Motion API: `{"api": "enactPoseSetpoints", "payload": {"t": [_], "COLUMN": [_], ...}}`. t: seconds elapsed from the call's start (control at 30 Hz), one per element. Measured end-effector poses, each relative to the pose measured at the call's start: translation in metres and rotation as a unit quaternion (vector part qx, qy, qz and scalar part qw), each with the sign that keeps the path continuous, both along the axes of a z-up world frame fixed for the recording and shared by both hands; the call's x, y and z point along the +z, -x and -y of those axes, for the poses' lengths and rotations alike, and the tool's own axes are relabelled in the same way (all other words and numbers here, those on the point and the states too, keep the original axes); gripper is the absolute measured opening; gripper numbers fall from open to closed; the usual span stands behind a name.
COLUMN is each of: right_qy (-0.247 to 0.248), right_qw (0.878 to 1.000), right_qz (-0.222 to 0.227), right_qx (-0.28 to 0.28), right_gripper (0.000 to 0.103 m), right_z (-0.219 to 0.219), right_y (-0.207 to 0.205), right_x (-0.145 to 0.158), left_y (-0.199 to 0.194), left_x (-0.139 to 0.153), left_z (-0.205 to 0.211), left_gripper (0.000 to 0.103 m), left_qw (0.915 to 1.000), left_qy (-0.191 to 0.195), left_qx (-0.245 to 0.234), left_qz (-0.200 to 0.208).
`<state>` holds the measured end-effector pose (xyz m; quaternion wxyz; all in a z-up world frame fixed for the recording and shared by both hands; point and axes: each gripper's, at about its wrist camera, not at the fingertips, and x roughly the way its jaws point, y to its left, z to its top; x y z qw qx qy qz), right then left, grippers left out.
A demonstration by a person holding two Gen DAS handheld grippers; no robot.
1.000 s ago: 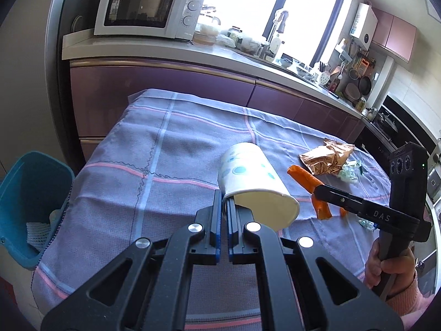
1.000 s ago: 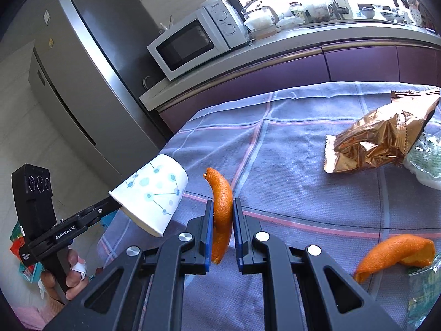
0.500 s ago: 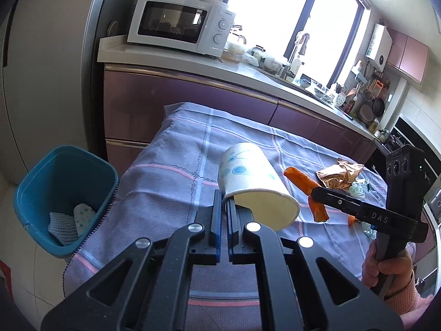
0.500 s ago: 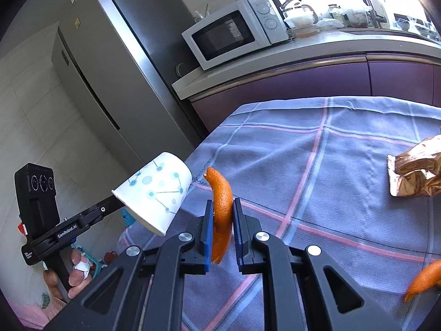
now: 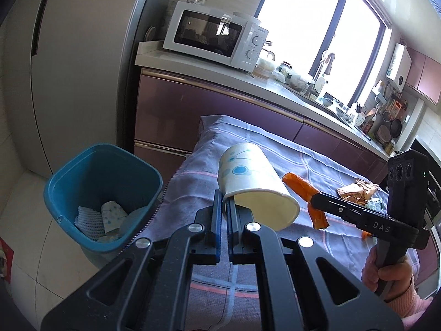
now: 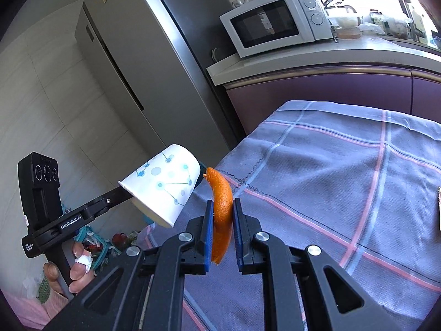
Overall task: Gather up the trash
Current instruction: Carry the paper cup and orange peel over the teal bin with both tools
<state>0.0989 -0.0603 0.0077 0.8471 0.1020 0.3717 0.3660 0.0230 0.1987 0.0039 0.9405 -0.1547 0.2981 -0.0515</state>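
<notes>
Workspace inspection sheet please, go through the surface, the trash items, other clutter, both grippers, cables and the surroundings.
Surface: table under a purple checked cloth, beside the kitchen counter.
Job's things: paper cup held by its rim, tilted, over the table's edge; orange peel held upright; blue bin on the floor beside the table, with a cup and white netting inside.
Clutter: gold wrapper and a clear plastic scrap still on the cloth.
Grippers: left gripper shut on the cup's rim; right gripper shut on the peel.
Cables: nothing seen.
Surroundings: microwave on the counter, fridge, bright window, tiled floor.
</notes>
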Motion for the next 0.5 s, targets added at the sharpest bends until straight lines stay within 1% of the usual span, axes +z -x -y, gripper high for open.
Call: {"api": "enactPoseSetpoints", "payload": {"t": [0.27,0.5], "right_qy": [0.002,0.008], "right_qw": [0.999,0.997], "right_qz": [0.002,0.006], "right_qx": [0.039,0.075], "right_gripper": [0.012,0.012], "right_z": [-0.034,-0.069], "right_y": [-0.008,-0.015], "right_x": [0.004,0.008], "left_y": [0.009,0.014], "left_x": [-0.001,-0.009], "left_z": [-0.04,-0.077], "left_gripper": [0.004,0.004], "left_qw": [0.9989,0.9965], "left_qy": [0.005,0.017], "left_qx": [0.046,0.082], "left_qz": [0.0,-0.011]}}
